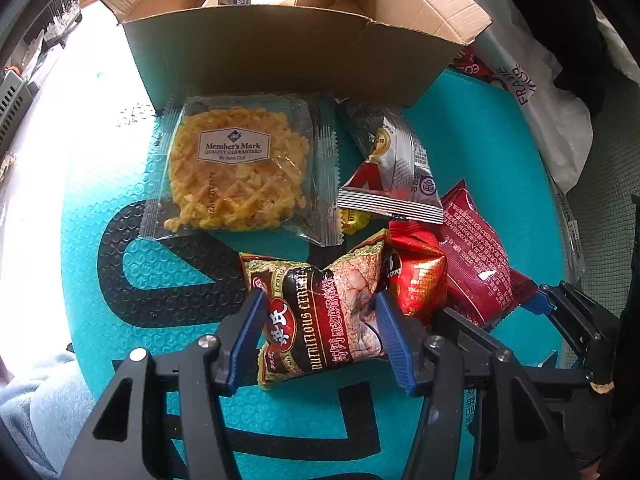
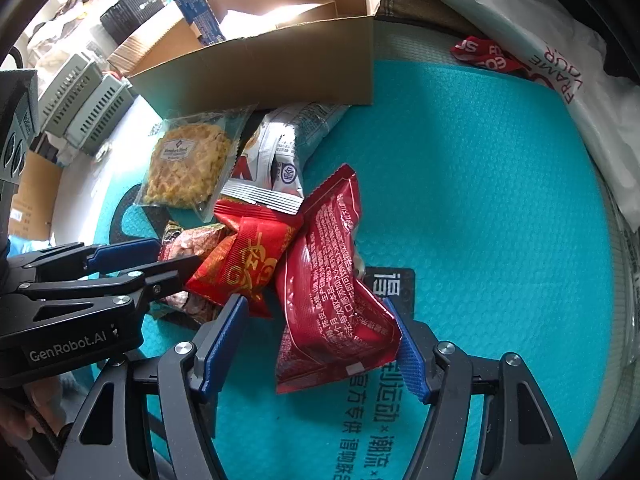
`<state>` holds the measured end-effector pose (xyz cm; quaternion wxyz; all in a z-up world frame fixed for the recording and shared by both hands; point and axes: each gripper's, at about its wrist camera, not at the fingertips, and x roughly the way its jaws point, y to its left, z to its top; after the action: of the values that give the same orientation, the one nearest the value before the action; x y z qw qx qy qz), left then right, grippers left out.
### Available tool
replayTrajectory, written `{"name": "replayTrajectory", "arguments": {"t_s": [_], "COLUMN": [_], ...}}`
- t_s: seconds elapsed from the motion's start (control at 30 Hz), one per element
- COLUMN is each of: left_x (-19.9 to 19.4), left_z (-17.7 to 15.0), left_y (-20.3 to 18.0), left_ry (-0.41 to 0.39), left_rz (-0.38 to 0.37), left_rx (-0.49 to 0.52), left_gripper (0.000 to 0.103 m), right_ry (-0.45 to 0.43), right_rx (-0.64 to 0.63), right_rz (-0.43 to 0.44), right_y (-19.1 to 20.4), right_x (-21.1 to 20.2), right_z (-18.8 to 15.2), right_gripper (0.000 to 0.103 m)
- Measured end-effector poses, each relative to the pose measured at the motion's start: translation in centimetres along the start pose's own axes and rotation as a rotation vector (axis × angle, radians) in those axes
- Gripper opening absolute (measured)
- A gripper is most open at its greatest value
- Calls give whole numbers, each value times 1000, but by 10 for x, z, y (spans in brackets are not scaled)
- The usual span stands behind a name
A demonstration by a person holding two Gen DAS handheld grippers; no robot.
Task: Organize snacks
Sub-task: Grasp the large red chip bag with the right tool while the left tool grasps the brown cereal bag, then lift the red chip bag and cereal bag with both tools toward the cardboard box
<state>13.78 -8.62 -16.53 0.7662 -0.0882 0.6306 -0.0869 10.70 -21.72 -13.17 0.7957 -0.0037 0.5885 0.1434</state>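
Observation:
Snack packets lie on a teal mat (image 1: 120,208) in front of an open cardboard box (image 1: 280,60). My left gripper (image 1: 320,320) is shut on a brown cereal packet (image 1: 320,320); both blue pads press its sides. In the right wrist view my right gripper (image 2: 320,340) is open, its pads on either side of a dark red packet (image 2: 336,304), with a gap on the left. A bright red packet (image 2: 244,256), a silver packet (image 2: 276,160) and a waffle packet (image 2: 184,164) lie beyond. The left gripper (image 2: 176,264) shows at the left.
A white plastic bag (image 2: 520,40) lies at the right edge of the mat. Grey crates (image 2: 80,100) and a blue carton (image 2: 196,12) stand at the back left. A red wrapper (image 2: 480,52) lies near the bag.

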Motion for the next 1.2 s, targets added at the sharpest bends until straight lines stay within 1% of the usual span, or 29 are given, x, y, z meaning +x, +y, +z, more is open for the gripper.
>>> {"name": "replayTrajectory", "arguments": {"t_s": [0.03, 0.13, 0.2, 0.23, 0.27, 0.3, 0.33, 0.37, 0.43, 0.5, 0.53, 0.57, 0.63, 0.73, 0.8, 0.97, 1.07, 1.2], "left_x": [4, 14, 23, 28, 28, 28, 29, 30, 31, 31, 30, 29, 27, 23, 22, 15, 12, 13], "left_z": [1, 2, 2, 2, 2, 2, 2, 1, 0, -4, -6, -9, -15, -25, -32, -50, -57, -68], "left_y": [-2, -3, -2, -1, -3, -5, -8, -11, -16, -14, -15, -15, -15, -10, -9, -8, -16, -27], "left_ry": [8, 20, 42, 52, 40, 34, 34, 33, 25, 19, 11, 9, 10, 15, 25, 78, 99, 98], "left_rz": [5, 12, -17, -31, -33, -24, -14, -2, 16, 15, 11, 10, 6, -3, -16, -39, -56, -35], "left_rx": [2, -3, -22, -36, -38, -32, -21, -7, 12, -2, -8, -9, 5, 8, 8, 28, 39, 76], "left_gripper": [65, 74, 74, 76, 77, 79, 80, 80, 80, 80, 77, 75, 69, 65, 65, 65, 65, 65], "right_ry": [4, 14, 20, 25, 29, 30, 29, 32, 52, 47, 40, 37, 38, 45, 54, 83, 99, 127], "right_rx": [0, 9, 22, 28, 34, 40, 46, 49, 63, 63, 56, 50, 39, 49, 61, 72, 68, 72], "right_rz": [-6, -11, -10, -11, -9, -4, 4, 16, 42, 58, 60, 60, 43, 51, 65, 85, 88, 93], "right_y": [0, -3, -7, -9, -11, -13, -16, -18, -23, -24, -23, -22, -21, -24, -26, -27, -28, -23], "right_x": [1, 4, 6, 7, 7, 8, 9, 11, 15, 15, 13, 12, 8, 3, 0, -11, -18, -21], "right_z": [-1, -4, -6, -8, -9, -10, -12, -13, -16, -19, -21, -22, -27, -36, -43, -67, -80, -91], "right_gripper": [69, 69, 69, 69, 69, 67, 61, 58, 49, 46, 39, 35, 33, 31, 31, 31, 31, 31]}}
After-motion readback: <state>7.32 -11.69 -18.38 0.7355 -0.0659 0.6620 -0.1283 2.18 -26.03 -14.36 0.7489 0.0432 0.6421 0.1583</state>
